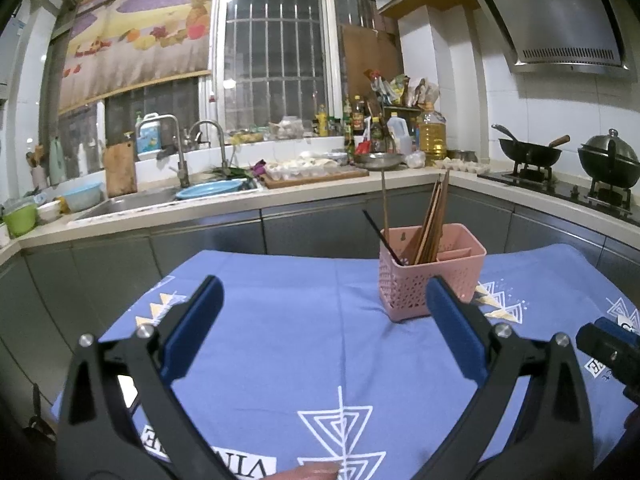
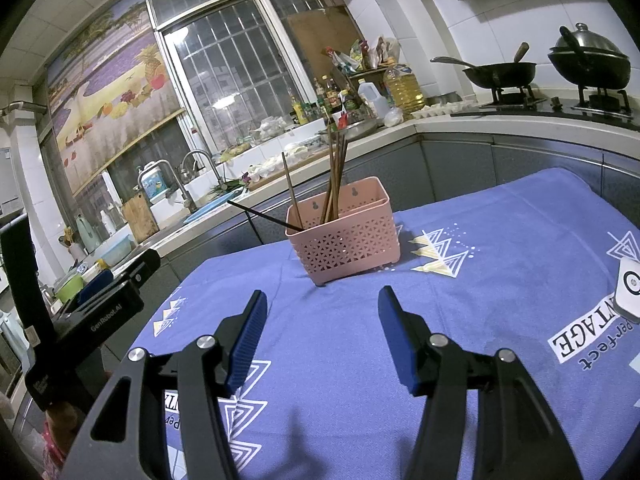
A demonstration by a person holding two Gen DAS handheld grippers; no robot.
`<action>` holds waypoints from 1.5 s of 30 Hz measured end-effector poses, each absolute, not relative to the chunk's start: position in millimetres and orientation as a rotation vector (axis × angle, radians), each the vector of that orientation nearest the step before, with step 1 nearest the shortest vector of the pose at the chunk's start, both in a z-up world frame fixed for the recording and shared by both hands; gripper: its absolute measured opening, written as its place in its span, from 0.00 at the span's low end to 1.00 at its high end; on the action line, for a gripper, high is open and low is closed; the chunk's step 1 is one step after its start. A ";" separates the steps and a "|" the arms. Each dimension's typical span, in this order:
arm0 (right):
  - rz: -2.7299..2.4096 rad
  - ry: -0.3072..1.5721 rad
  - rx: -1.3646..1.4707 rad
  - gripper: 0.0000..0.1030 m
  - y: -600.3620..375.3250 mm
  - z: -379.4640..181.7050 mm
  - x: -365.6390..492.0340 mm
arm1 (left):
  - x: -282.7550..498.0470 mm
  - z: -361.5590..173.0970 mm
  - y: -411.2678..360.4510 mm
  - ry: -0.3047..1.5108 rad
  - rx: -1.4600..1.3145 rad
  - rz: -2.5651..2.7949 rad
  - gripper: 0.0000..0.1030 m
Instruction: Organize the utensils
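Pink basket point(image 1: 430, 276) upright on blue cloth point(image 1: 288, 320), holding brown chopsticks point(image 1: 434, 220) and a black stick point(image 1: 382, 236), possibly a straw. Left gripper point(image 1: 324, 300) and right gripper point(image 2: 322, 312) both spread wide, empty, above the cloth, short of the basket.

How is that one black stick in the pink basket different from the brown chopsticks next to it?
The black stick is thin and dark, while the brown chopsticks are thicker and wood-coloured. It leans far out over the rim of the pink basket; they stand much steeper. It is alone; most of them are bunched. Both sit in the basket's same compartment.
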State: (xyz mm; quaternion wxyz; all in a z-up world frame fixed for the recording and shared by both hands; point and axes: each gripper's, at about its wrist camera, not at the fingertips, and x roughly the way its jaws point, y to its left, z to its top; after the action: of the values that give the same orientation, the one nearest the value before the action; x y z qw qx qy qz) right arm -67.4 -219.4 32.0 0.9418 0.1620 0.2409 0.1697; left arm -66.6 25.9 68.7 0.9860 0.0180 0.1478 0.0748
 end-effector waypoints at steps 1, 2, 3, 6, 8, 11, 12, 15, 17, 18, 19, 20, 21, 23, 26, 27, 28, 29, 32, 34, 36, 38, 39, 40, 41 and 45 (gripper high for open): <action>0.346 0.492 0.330 0.57 -219.6 32.1 -67.3 | -66.4 68.6 25.7 0.298 0.037 0.150 0.94; 0.347 0.491 0.330 0.57 -219.2 32.0 -67.6 | -66.5 68.6 25.9 0.298 0.038 0.151 0.94; 0.347 0.490 0.330 0.57 -219.3 32.2 -67.6 | -66.6 68.5 25.7 0.298 0.039 0.152 0.94; 0.347 0.489 0.328 0.57 -219.2 31.8 -67.9 | -66.7 68.7 25.4 0.297 0.038 0.151 0.94; 0.346 0.490 0.329 0.57 -218.7 31.5 -68.4 | -67.1 68.8 24.8 0.296 0.042 0.152 0.94; 0.346 0.489 0.328 0.57 -219.1 31.8 -68.4 | -67.7 68.9 26.4 0.292 0.046 0.153 0.94; 0.346 0.489 0.328 0.57 -218.6 31.7 -68.6 | -68.5 68.9 28.1 0.291 0.047 0.154 0.94; 0.346 0.490 0.327 0.57 -218.2 31.8 -68.8 | -68.5 68.9 28.9 0.290 0.052 0.156 0.94; 0.347 0.490 0.327 0.57 -218.5 31.8 -68.8 | -68.5 68.6 31.5 0.291 0.055 0.156 0.94; 0.345 0.490 0.327 0.57 -217.5 31.8 -69.6 | -68.6 68.5 29.8 0.291 0.053 0.156 0.94; 0.345 0.490 0.328 0.57 -217.3 31.9 -69.8 | -68.6 68.5 30.6 0.293 0.054 0.156 0.94; 0.344 0.490 0.329 0.57 -217.1 31.9 -70.0 | -68.6 68.5 29.4 0.291 0.053 0.156 0.94; 0.344 0.490 0.329 0.57 -217.4 31.9 -69.9 | -68.7 68.5 29.4 0.291 0.053 0.156 0.94; 0.343 0.490 0.329 0.57 -217.9 32.0 -69.7 | -70.4 68.4 31.7 0.293 0.055 0.157 0.94; 0.343 0.490 0.330 0.57 -217.9 32.1 -69.6 | -70.0 68.2 31.1 0.298 0.060 0.159 0.94; 0.344 0.490 0.329 0.57 -217.4 32.0 -69.6 | -70.2 66.5 32.0 0.301 0.063 0.159 0.94; 0.344 0.490 0.329 0.57 -217.8 32.0 -69.4 | -70.7 65.9 33.5 0.303 0.066 0.157 0.94; 0.344 0.491 0.329 0.57 -217.5 32.0 -69.5 | -71.4 64.9 35.1 0.305 0.067 0.158 0.94; 0.345 0.491 0.329 0.57 -217.6 32.1 -69.4 | -71.0 62.4 37.1 0.306 0.071 0.156 0.94; 0.344 0.490 0.329 0.57 -217.7 32.2 -69.4 | -70.6 62.4 36.0 0.305 0.071 0.156 0.94; 0.343 0.490 0.330 0.57 -218.4 32.2 -69.1 | -70.1 62.6 35.1 0.305 0.071 0.155 0.94; 0.343 0.492 0.331 0.57 -218.4 32.1 -68.9 | -70.7 62.2 36.6 0.303 0.072 0.154 0.94; 0.344 0.492 0.331 0.57 -218.2 32.1 -68.9 | -70.4 61.6 35.7 0.303 0.072 0.153 0.94; 0.344 0.491 0.330 0.57 -218.2 32.2 -68.8 | -70.8 61.4 36.4 0.303 0.073 0.153 0.94; 0.344 0.492 0.330 0.57 -218.5 32.4 -68.9 | -71.0 61.0 37.1 0.303 0.074 0.153 0.94; 0.345 0.490 0.329 0.57 -218.6 32.4 -68.6 | -68.6 59.3 38.2 0.307 0.080 0.148 0.94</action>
State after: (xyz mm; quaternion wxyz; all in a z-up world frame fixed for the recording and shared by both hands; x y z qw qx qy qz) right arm -68.6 -218.6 32.4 0.9422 0.1612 0.2402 0.1691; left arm -68.6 38.2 59.3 0.9847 0.0396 0.1525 0.0738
